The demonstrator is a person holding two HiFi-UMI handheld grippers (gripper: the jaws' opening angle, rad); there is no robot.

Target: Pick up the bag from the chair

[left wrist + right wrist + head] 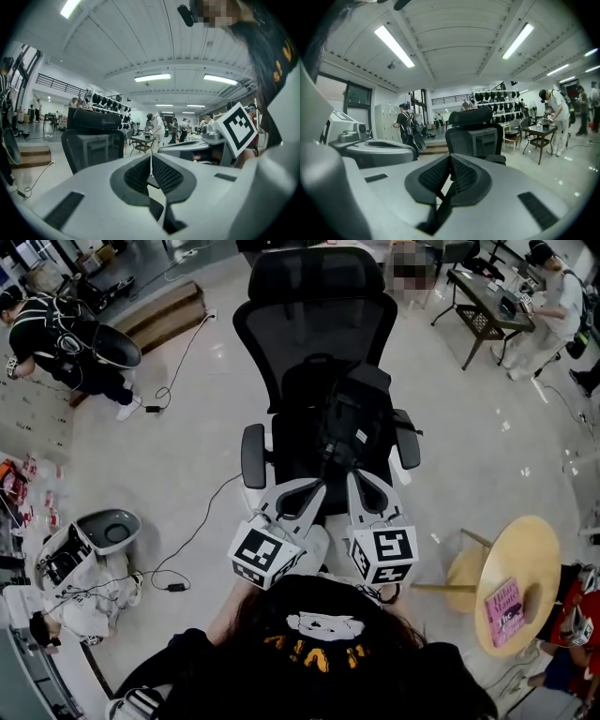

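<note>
A black bag stands on the seat of a black mesh office chair, leaning on the backrest. Both grippers hover side by side at the seat's front edge, pointing at the bag, just short of it. My left gripper is shut, its ribbed pads pressed together with nothing between them. My right gripper is shut and empty too, with its pads meeting. The left gripper view has the chair at its left; in the right gripper view the chair is straight ahead. Neither gripper view shows the bag.
A round wooden side table with a pink book stands at my right. Cables and a white machine lie on the floor at left. People work at a desk at the back right and near steps at the back left.
</note>
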